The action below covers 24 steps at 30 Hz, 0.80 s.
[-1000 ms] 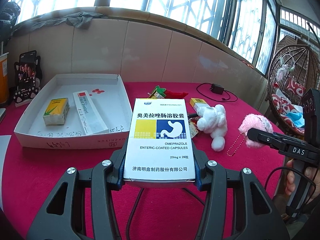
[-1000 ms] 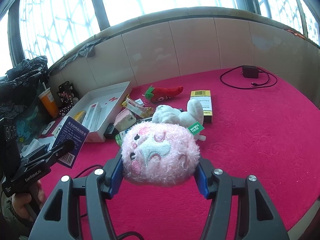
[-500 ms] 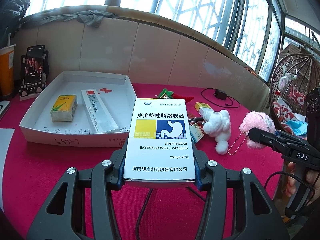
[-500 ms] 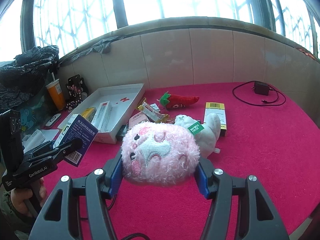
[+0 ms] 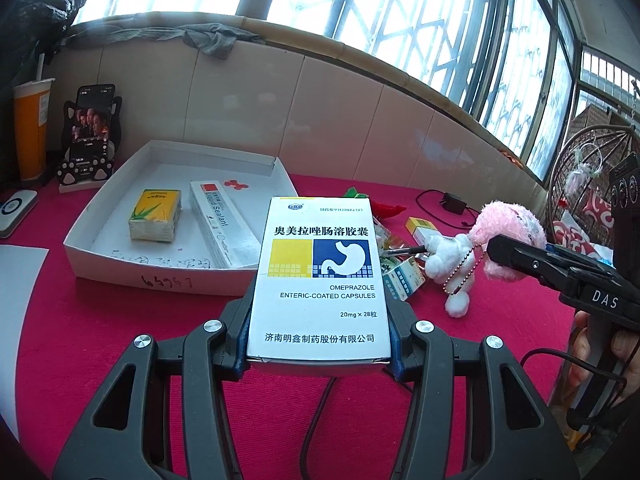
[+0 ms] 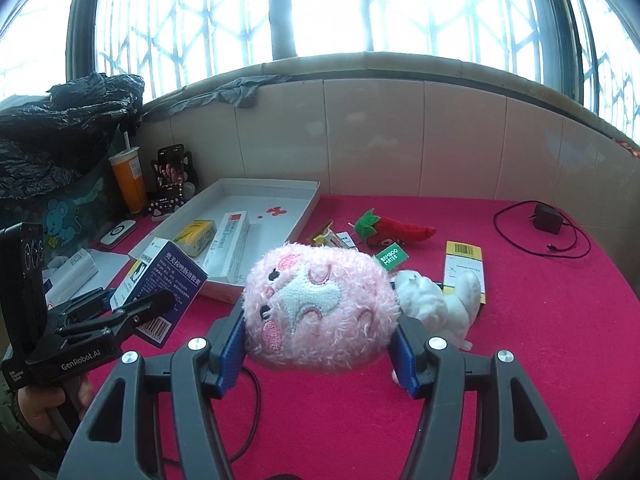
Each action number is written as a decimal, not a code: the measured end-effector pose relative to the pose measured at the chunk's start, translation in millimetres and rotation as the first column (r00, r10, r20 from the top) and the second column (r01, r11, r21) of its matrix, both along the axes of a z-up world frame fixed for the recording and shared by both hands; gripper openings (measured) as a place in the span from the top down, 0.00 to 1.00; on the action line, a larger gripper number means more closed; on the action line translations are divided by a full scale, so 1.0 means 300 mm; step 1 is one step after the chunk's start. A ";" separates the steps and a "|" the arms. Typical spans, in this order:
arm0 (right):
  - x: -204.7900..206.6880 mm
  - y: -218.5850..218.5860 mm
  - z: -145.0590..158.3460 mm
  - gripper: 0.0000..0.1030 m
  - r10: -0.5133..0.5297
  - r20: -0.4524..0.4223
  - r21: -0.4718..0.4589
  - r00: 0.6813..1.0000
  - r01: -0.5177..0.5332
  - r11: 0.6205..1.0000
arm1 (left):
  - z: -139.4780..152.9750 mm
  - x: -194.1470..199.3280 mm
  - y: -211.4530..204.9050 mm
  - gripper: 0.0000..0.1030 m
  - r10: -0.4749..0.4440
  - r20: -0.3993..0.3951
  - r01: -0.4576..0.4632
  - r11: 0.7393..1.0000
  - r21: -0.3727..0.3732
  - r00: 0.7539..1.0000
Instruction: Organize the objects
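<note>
- omeprazole box (image 5: pixel 319 276): white, blue-yellow stomach graphic, upright, clamped off the table
- pink plush (image 6: pixel 320 306): fluffy, embroidered face, clamped
- white tray (image 5: pixel 132 268): 10 o'clock of box, holds yellow pack (image 5: pixel 155 220), sealant carton (image 5: pixel 224 230)

Ahead of my left claw (image 5: pixel 319 354), bare red table (image 5: pixel 100 320) runs open to the white tray (image 5: pixel 160 280). Its far right half is free; a tissue pack (image 5: pixel 155 220) and sealant box (image 5: pixel 224 228) fill the near part. At centre right, a white plush (image 6: pixel 436 304) and scattered boxes (image 6: pixel 466 272) block the way.
</note>
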State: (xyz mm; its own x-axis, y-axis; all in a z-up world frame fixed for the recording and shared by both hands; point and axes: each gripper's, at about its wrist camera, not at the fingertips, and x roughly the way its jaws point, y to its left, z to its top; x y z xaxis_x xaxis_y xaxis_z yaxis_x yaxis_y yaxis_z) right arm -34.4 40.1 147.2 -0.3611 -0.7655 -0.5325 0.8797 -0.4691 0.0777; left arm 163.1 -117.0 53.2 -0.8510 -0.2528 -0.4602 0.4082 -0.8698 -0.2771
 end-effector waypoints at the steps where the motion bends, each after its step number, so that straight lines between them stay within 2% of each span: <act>1: 0.000 -0.012 0.000 0.40 0.007 0.012 -0.001 1.000 -0.007 1.000 | -0.001 0.004 -0.005 0.51 0.005 0.000 -0.005 1.000 0.002 1.000; 8: 0.021 -0.070 -0.002 0.40 0.035 0.011 0.011 0.999 -0.035 0.999 | -0.006 0.027 -0.042 0.51 0.039 0.001 -0.039 0.999 0.015 0.999; 16: -0.016 -0.096 0.025 0.40 0.021 0.038 -0.005 0.999 -0.021 1.000 | 0.013 0.037 -0.086 0.51 0.058 0.009 -0.058 0.998 0.010 0.998; 21: -0.033 -0.122 0.037 0.40 0.027 0.064 -0.017 0.998 -0.026 1.000 | 0.033 0.045 -0.125 0.51 0.092 0.020 -0.092 0.996 -0.019 0.996; 24: -0.025 -0.158 0.037 0.40 0.041 0.044 -0.011 0.998 -0.041 0.999 | 0.047 0.041 -0.141 0.51 0.096 0.034 -0.095 0.994 -0.048 0.995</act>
